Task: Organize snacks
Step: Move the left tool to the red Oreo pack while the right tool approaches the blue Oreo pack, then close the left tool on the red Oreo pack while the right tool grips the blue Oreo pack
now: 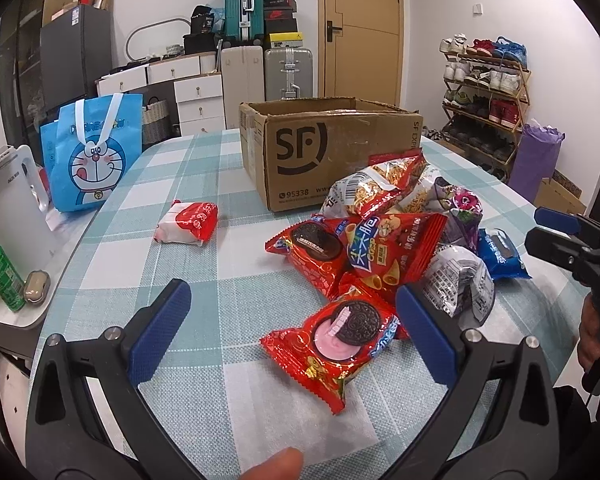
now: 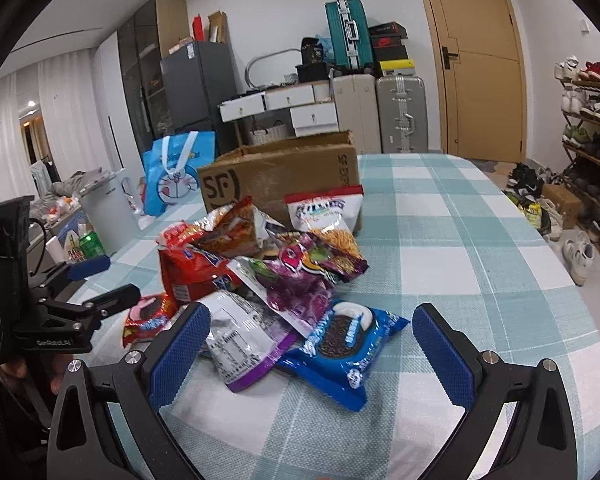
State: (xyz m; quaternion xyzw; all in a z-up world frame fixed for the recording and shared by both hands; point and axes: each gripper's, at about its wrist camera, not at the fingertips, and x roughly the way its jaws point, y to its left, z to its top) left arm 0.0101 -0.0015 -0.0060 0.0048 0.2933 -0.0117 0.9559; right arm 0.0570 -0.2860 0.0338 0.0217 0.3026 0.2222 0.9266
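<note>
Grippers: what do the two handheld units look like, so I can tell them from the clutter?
Both match: the left gripper and right gripper have black plastic frames with triangular cut-outs, silver screw heads, and blue textured fingers. The left one's body carries white "GenRobot.AI" lettering, seen from the right wrist view.

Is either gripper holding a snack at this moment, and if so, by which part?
Nothing is held. The left gripper is open around the red Oreo pack, its fingers clear of it. The right gripper is open by the blue Oreo pack.
</note>
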